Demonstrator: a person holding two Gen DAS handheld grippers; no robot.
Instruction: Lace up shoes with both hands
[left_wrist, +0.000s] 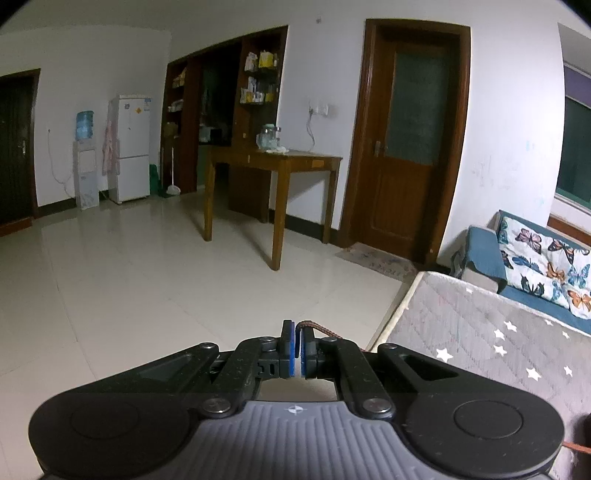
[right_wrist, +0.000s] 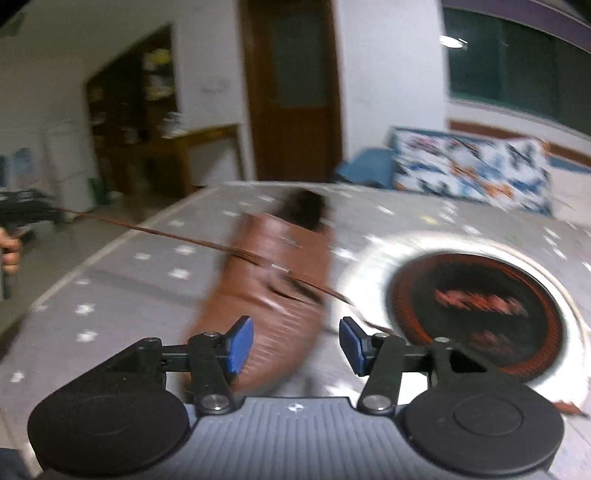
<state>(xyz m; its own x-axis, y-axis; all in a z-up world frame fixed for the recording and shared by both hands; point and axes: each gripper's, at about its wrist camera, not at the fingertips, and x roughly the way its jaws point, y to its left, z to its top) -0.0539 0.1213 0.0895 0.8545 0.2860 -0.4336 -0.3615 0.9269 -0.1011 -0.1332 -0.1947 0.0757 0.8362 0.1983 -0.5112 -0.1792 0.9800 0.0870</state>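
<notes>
Seemingly, the lacing is under way but far from done. A brown shoe (right_wrist: 269, 295) is seen lying on the star-patterned table (right_wrist: 110, 295), toe toward the right-wrist camera, beside a round dark hotplate-like disc (right_wrist: 476, 314) set in a pale ring. A brown lace (right_wrist: 147, 230) is drawn taut from the shoe's eyelet area out to the left, where it is held off the table edge. Another stretch of lace runs from the eyelets toward the right, past the right gripper's far finger. How many eyelets have been threaded cannot be told, since the right view is heavily blurred. No bow or knot is seen, so tightening and tying are judged to be left.

The left gripper (left_wrist: 297, 345) is closed, and the lace end is pinched between its blue pads (left_wrist: 291, 343); a short braided length is seen emerging at the right side of the jaws and bending away toward the table. That gripper is held out over the tiled floor (left_wrist: 147, 277), clear of the table.

The right gripper (right_wrist: 297, 345) is spread wide, and nothing is held between its pads. It is poised just above the shoe's toe, with the shoe showing in the gap between the fingers. Whether either pad touches the leather cannot be told.
</notes>
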